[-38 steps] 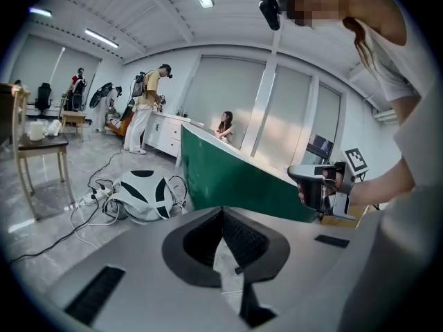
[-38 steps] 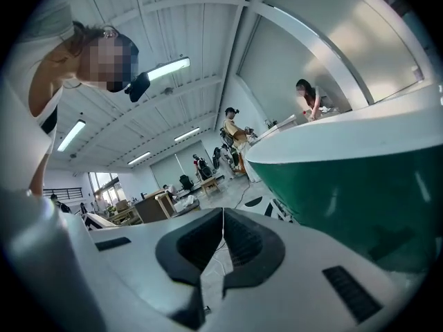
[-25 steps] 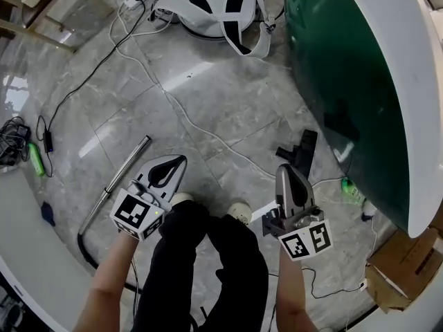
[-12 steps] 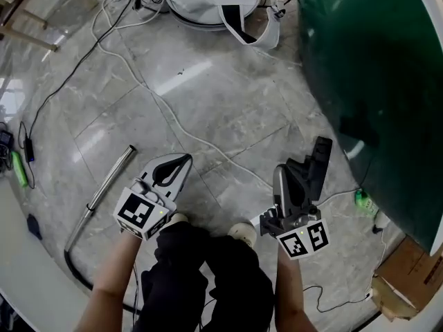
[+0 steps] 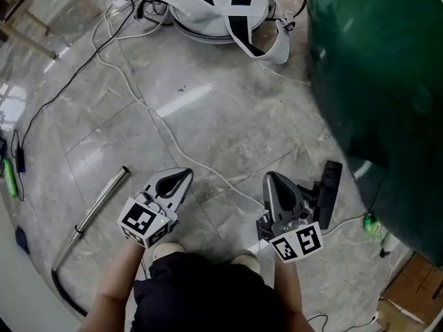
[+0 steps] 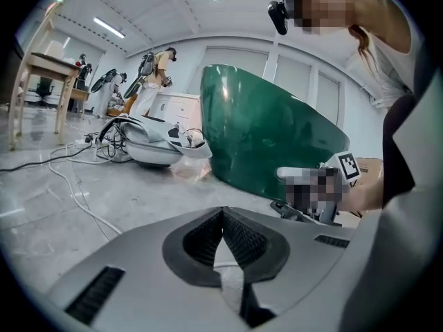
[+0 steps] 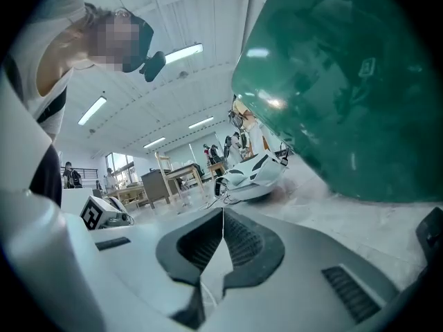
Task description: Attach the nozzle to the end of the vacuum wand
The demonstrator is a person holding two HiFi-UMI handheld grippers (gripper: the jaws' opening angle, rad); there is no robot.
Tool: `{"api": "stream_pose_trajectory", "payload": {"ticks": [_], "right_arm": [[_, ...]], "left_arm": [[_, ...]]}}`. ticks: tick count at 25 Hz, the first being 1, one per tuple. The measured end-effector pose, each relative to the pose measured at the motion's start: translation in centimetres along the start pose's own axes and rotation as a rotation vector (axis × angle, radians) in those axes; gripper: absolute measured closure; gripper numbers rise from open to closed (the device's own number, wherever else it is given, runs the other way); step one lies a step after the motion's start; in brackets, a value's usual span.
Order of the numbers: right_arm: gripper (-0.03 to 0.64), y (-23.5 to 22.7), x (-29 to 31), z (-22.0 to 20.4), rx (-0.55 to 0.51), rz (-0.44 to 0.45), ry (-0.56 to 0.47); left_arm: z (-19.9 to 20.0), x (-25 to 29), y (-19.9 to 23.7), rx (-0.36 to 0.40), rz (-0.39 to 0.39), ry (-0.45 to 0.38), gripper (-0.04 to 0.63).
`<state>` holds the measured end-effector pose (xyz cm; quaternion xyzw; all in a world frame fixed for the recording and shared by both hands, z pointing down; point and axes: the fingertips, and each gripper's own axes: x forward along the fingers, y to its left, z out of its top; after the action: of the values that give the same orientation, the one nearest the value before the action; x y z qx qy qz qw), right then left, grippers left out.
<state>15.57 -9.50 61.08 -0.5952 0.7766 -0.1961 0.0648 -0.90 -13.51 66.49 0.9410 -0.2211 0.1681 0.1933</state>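
Note:
The silver vacuum wand [image 5: 97, 203] lies on the marble floor at the left, a black hose [image 5: 61, 292] curving off its near end. The black nozzle [image 5: 329, 192] lies on the floor at the right. My left gripper [image 5: 187, 174] hangs shut and empty to the right of the wand, well apart from it. My right gripper [image 5: 268, 178] is also shut and empty, with the nozzle just to its right. In the left gripper view the closed jaw tips [image 6: 223, 210] meet with nothing between them. The right gripper view shows the same [image 7: 223, 211], with a corner of the nozzle [image 7: 433, 231] at its right edge.
A large green curved panel [image 5: 381, 68] fills the right side. A white machine with straps [image 5: 221, 5] sits at the back. A white cable [image 5: 173, 140] crosses the floor between the grippers. A cardboard box [image 5: 412, 292] and a green bottle [image 5: 374, 223] lie at the right.
Both grippers have sunk toward the floor, still shut. The person has crouched, so the wand and nozzle sit lower in the head view and nearer the grippers.

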Motion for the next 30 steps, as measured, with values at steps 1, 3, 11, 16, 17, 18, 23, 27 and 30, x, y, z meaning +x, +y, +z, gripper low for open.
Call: {"api": "stream_pose_trajectory", "payload": {"ticks": [1, 3, 11, 16, 17, 18, 23, 27, 30], "right_arm": [[0.6, -0.3, 0.1, -0.1, -0.003, -0.002, -0.012], [0.6, -0.6, 0.0, -0.4, -0.006, -0.007, -0.031], [0.6, -1.6, -2.8, -2.3, 0.023, -0.008, -0.062], [0.6, -1.6, -4.3, -3.7, 0.137, 0.003, -0.095], [0.6, -1.5, -4.3, -4.2, 0.146, 0.008, -0.094], [0.6, -1.3, -4.2, -4.6, 0.143, 0.011, -0.09], [0.6, -0.6, -4.0, -5.3, -0.016, 0.01, -0.018], [0.597, -2.6, -5.8, -3.6, -0.24, -0.022, 0.081], [0.455, -5.2, -8.1, -3.3, -0.457, -0.013, 0.266]], "left_arm": [[-0.3, 0.3, 0.1, -0.001, 0.0, -0.008, 0.588], [-0.7, 0.5, 0.1, 0.0, -0.004, -0.022, 0.588], [-2.3, 0.4, -0.8, -0.012, -0.005, -0.071, 0.588], [-3.6, -2.1, 0.3, 0.072, 0.054, -0.047, 0.588], [-3.7, -2.9, 1.1, 0.079, 0.088, -0.039, 0.587], [-3.9, -3.7, 1.9, 0.074, 0.119, -0.034, 0.586], [-5.0, -7.2, 5.4, -0.063, 0.191, -0.056, 0.586], [-5.8, -7.8, 5.7, -0.071, 0.2, -0.056, 0.586], [-6.2, -6.9, 4.7, -0.039, 0.182, -0.034, 0.586]]}}
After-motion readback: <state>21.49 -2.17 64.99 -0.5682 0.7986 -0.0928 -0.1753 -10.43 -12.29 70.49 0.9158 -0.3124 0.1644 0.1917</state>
